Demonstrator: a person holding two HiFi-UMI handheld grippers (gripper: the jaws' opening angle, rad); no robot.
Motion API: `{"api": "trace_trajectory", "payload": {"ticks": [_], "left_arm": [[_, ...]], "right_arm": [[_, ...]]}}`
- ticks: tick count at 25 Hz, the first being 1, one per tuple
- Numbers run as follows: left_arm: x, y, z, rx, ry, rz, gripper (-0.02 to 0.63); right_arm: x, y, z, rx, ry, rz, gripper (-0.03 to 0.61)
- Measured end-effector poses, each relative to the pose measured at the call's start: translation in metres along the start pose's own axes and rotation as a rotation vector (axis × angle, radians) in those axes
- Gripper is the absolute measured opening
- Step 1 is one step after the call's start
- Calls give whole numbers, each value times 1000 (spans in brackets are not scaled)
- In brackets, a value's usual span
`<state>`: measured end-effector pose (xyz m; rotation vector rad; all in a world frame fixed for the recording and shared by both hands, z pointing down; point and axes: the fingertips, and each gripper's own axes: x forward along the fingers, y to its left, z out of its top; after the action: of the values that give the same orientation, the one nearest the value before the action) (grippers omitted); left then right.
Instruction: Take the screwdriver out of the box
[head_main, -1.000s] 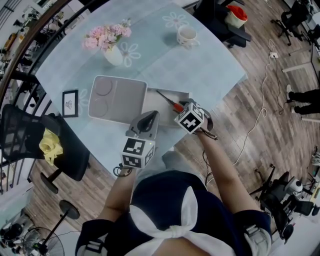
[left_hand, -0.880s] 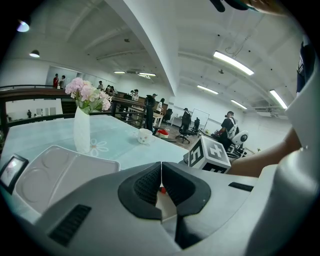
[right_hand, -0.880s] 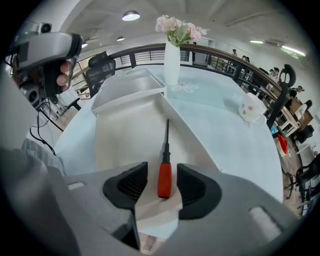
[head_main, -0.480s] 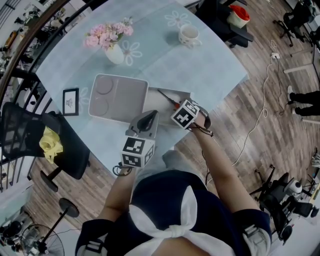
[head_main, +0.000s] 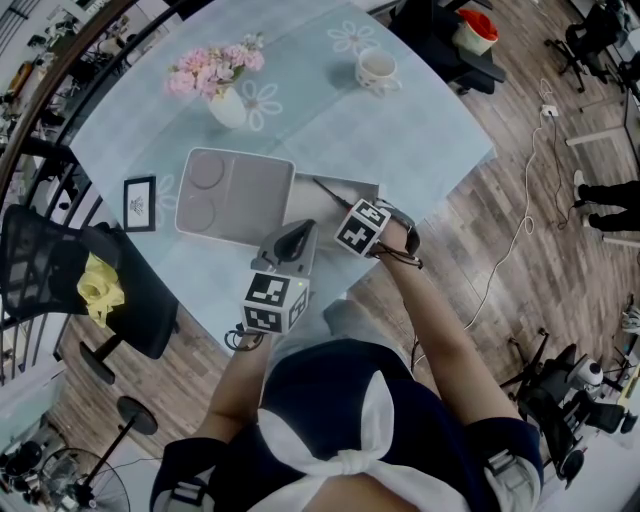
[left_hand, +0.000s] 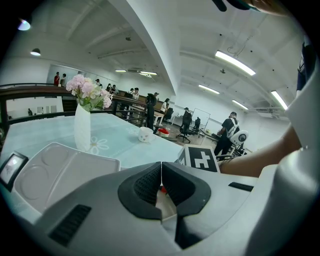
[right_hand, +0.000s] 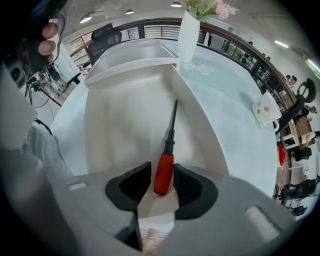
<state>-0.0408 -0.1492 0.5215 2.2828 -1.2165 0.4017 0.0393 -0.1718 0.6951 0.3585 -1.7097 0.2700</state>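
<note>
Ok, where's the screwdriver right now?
Right gripper view: the screwdriver lies in the white box, tip toward the vase, its red handle between the closing right tongs.

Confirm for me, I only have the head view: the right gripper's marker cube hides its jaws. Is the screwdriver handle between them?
Observer: Yes. The right gripper view shows the screwdriver with its red handle between the jaws of the right gripper, which are closing.
Operator: Lifted yet?
Observer: No, it lies flat on the floor of the box.
Operator: Left gripper?
Observer: The left gripper has its jaws together, holding nothing.
</note>
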Motion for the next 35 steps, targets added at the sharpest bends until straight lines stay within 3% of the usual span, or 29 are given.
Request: {"api": "trace_trajectory", "payload": {"ticks": [10,35], "left_arm": [[0,0,-1,-3,2,4,20],[-6,-1,3,-7,-11,21,20]], "right_arm": [[3,-2,-2,-21,33,-27,110],[-18,-2,2,-17,-61,-26,97]]}}
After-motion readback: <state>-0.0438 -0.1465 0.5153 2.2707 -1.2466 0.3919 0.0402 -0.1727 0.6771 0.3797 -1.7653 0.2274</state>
